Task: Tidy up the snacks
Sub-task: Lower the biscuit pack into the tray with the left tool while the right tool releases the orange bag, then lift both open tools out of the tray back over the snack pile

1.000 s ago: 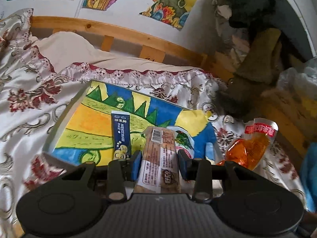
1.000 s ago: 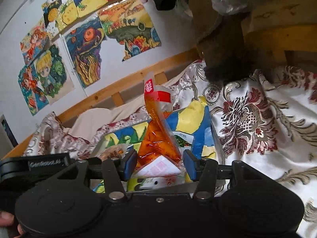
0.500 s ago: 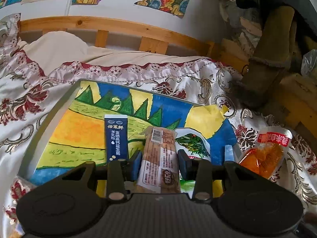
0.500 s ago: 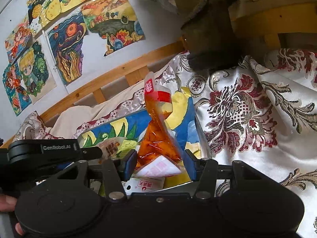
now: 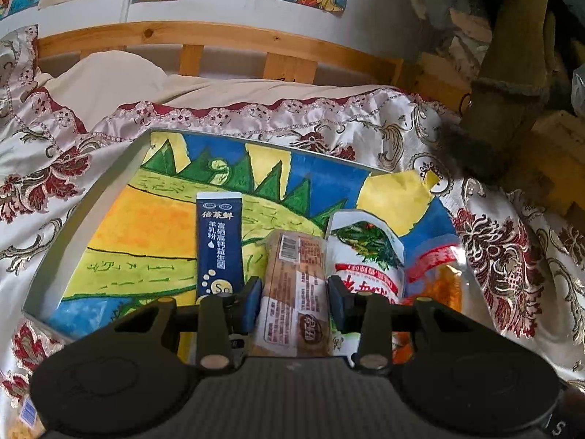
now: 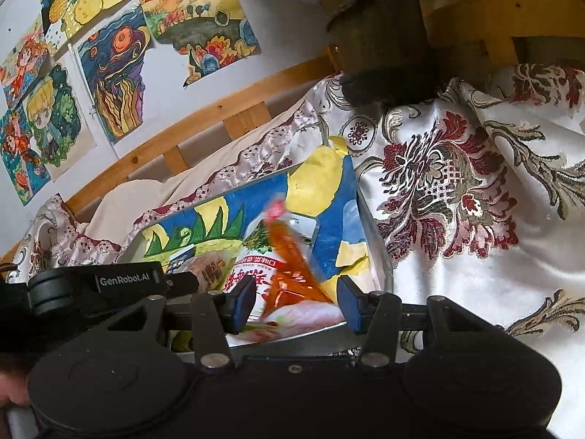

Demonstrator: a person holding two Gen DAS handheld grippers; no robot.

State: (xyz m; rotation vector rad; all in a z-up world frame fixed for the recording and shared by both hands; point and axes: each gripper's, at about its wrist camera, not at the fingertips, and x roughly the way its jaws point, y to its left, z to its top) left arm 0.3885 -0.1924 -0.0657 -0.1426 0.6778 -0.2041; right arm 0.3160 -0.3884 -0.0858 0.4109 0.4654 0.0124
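A metal tray (image 5: 91, 219) lined with a bright painted sheet lies on the floral bedspread. In it lie a dark blue sachet (image 5: 219, 245) and a white packet with a red label (image 5: 365, 256). My left gripper (image 5: 294, 300) is shut on a brown snack bar (image 5: 296, 285), held low over the tray between those two. My right gripper (image 6: 295, 303) is shut on the base of an orange snack packet (image 6: 289, 270), whose blurred top leans away over the tray's right end (image 6: 376, 256). The same orange packet (image 5: 438, 274) shows beside the white packet. The left gripper's body (image 6: 109, 281) sits just to the left.
A wooden bed rail (image 5: 219, 40) and a wall of drawings (image 6: 120, 73) stand behind the tray. A brown furry object (image 5: 512, 84) rests at the back right. Another snack wrapper (image 5: 25, 413) lies at the near left. A hand (image 6: 11, 395) holds the left gripper.
Both grippers have come down closer to the tray. The brown bar now hangs between the blue sachet and the white packet. The orange packet's top has tipped forward over the tray.
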